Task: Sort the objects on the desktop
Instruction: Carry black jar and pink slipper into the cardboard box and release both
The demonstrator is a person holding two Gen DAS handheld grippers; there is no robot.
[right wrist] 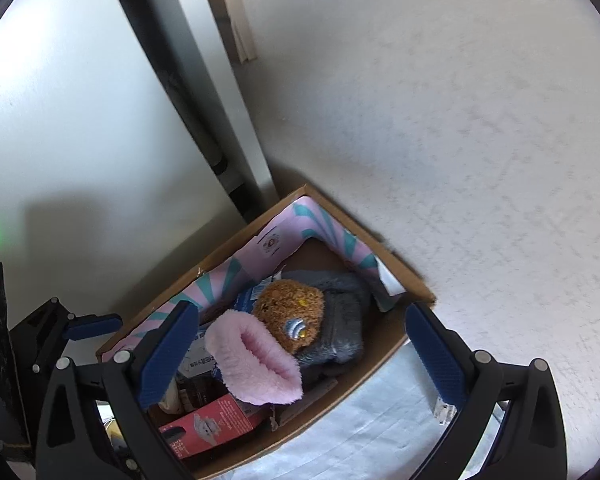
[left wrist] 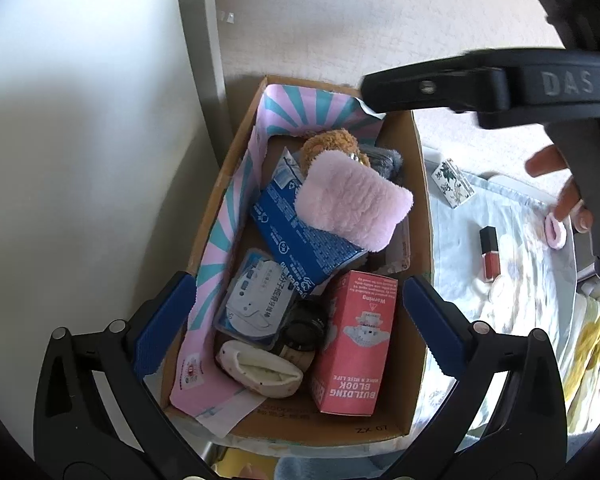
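Cardboard box (left wrist: pixel 414 208) sits below both grippers, already crowded: a pink pouch (left wrist: pixel 352 204) on top, a brown plush (left wrist: pixel 330 146), a blue packet (left wrist: pixel 300 240) and a red carton (left wrist: pixel 354 340) between the left gripper's (left wrist: pixel 300 328) spread, empty jaws. The right gripper (right wrist: pixel 308 356) hangs over the same pile, jaws also wide, pinching nothing. Out past the left gripper's right finger, a lipstick (left wrist: pixel 490 256), a small printed box (left wrist: pixel 452 182) and a pink ring (left wrist: pixel 556 232) lie on the cloth (left wrist: pixel 520 280), so sorting looks well along but unfinished.
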